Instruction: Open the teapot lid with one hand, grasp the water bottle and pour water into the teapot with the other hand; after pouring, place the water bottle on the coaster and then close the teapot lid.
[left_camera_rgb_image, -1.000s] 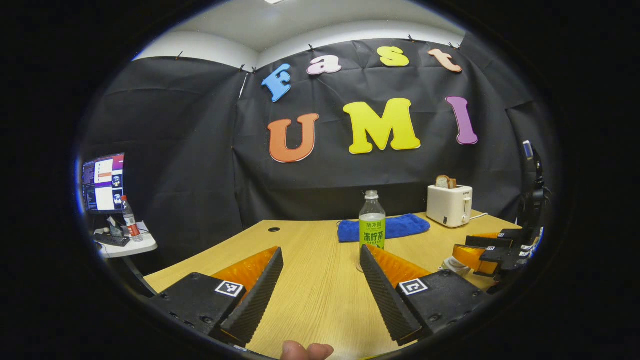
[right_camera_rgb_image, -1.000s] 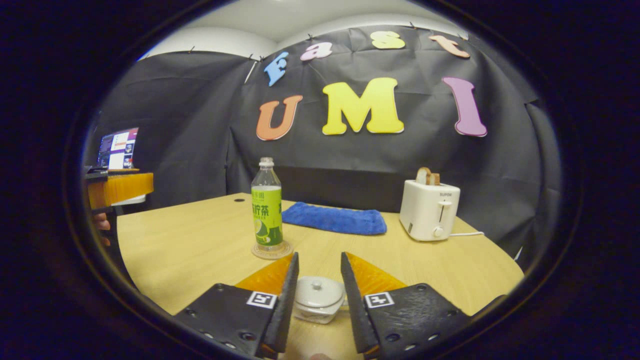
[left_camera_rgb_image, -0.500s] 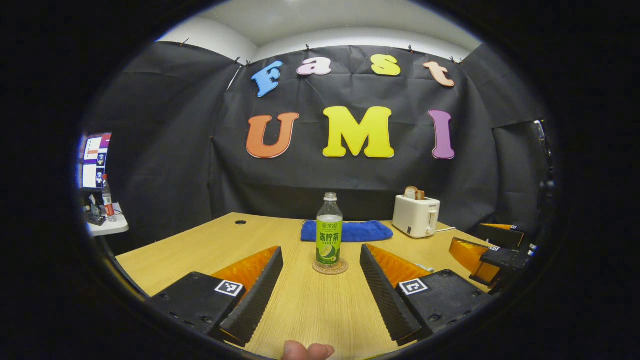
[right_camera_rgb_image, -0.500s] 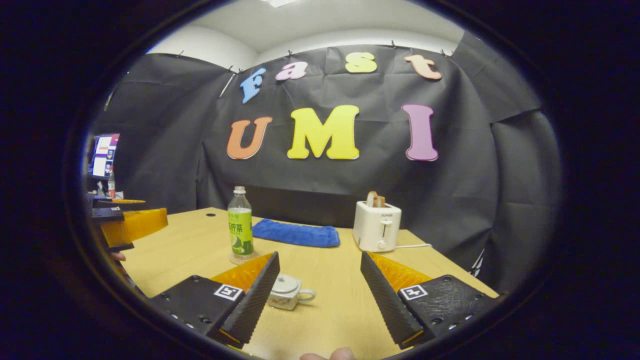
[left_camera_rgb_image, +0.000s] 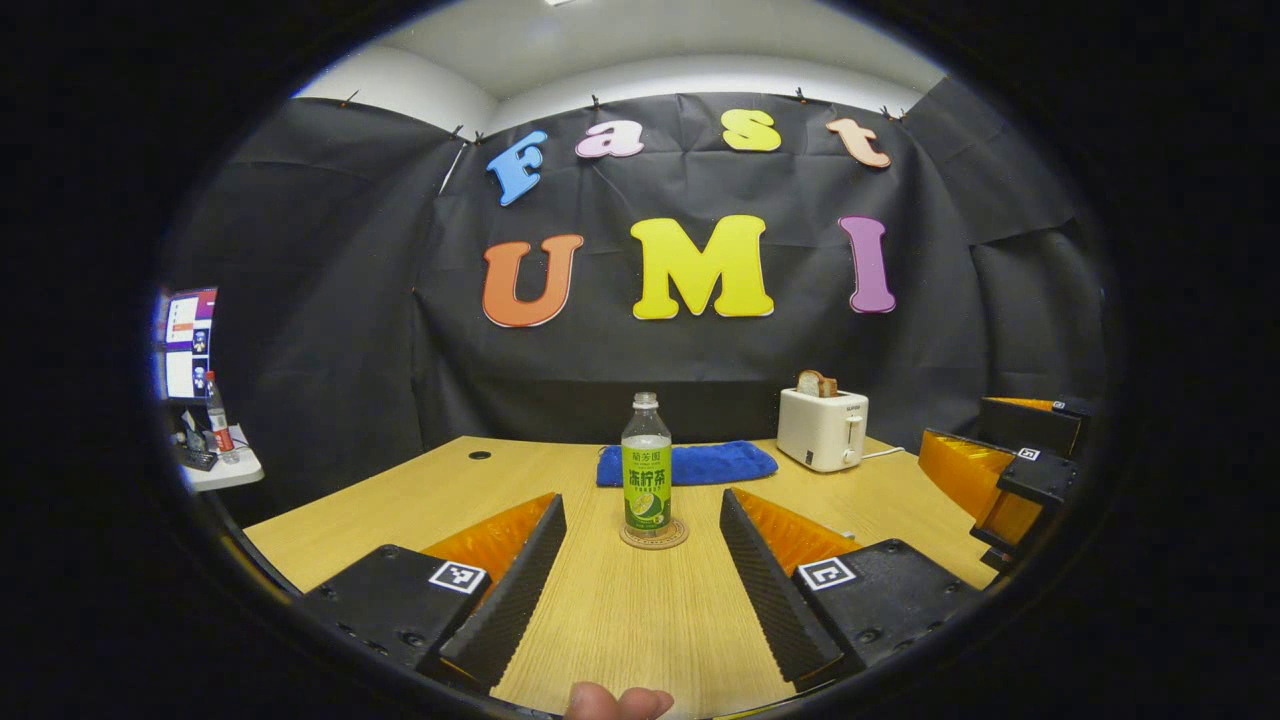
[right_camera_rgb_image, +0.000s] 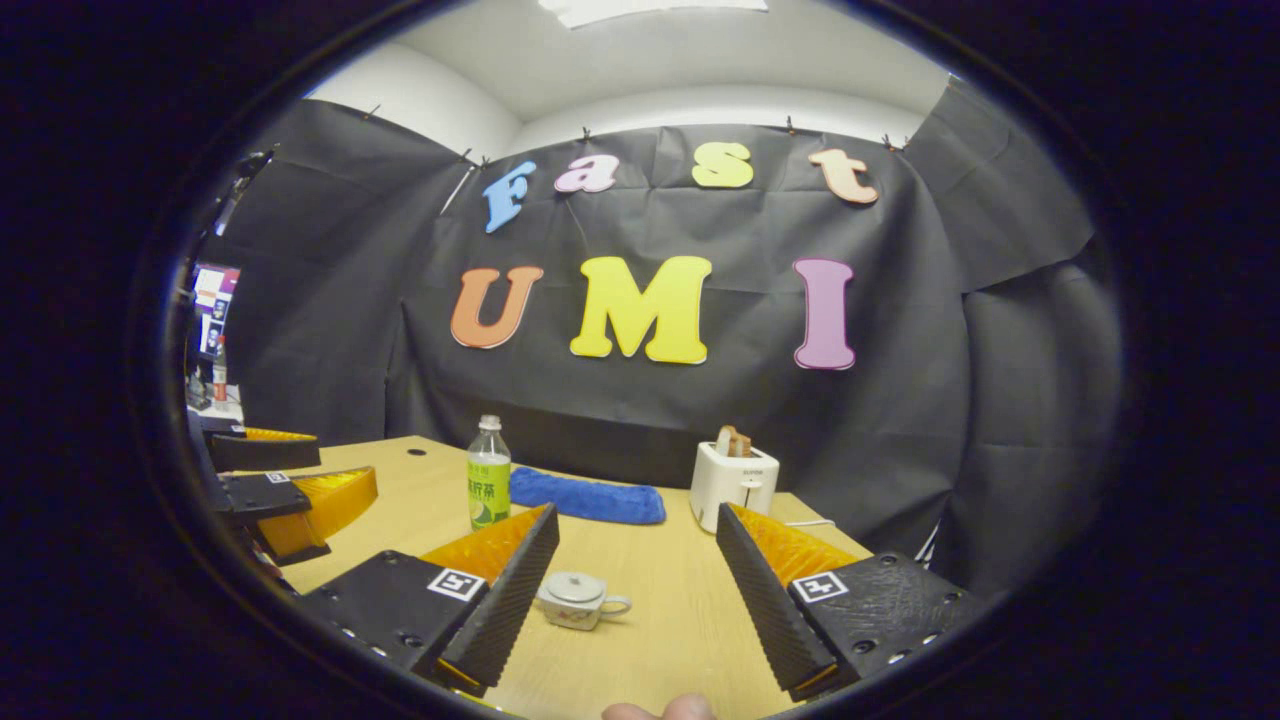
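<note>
A clear water bottle (left_camera_rgb_image: 647, 464) with a green label stands upright on a round coaster (left_camera_rgb_image: 654, 535) in the middle of the wooden table. My left gripper (left_camera_rgb_image: 640, 575) is open, with the bottle straight ahead beyond its fingers. In the right gripper view the bottle (right_camera_rgb_image: 488, 475) stands at the left, and a small white teapot (right_camera_rgb_image: 577, 599) with its lid on sits on the table between my fingers. My right gripper (right_camera_rgb_image: 635, 590) is open and apart from the teapot. The right gripper (left_camera_rgb_image: 1005, 475) also shows at the right edge of the left gripper view, and the left gripper (right_camera_rgb_image: 285, 485) at the left edge of the right gripper view.
A blue cloth (left_camera_rgb_image: 690, 463) lies behind the bottle. A white toaster (left_camera_rgb_image: 822, 428) holding bread stands at the back right with its cord. A side table (left_camera_rgb_image: 215, 465) with a monitor and a bottle is off to the left. A fingertip (left_camera_rgb_image: 612, 702) shows at the bottom.
Both grippers have drawn back from the table and the objects look smaller. My right gripper has opened wide and come away from the teapot lid. The bottle stays on the coaster.
</note>
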